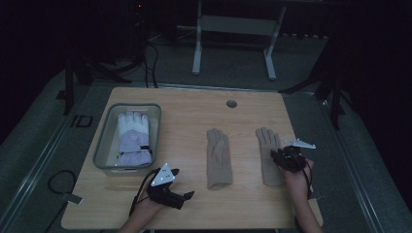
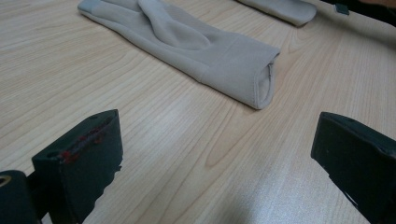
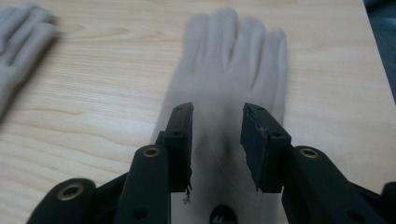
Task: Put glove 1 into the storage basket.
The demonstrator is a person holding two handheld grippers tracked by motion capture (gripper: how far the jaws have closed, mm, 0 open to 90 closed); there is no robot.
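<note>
Beige glove [image 3: 233, 70], flat on wooden table [image 3: 93, 93], fingertips away. Right gripper [image 3: 216, 144] above its palm, black fingers [image 3: 180, 140] parted, nothing clamped. Second glove [image 3: 21, 37] upper left.

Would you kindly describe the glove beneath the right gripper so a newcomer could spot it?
On the wooden table, right of the grey bin, lie two beige gloves. It is the right-hand glove, nearest the table's right edge, under the right gripper, unlike its uncovered twin.
</note>
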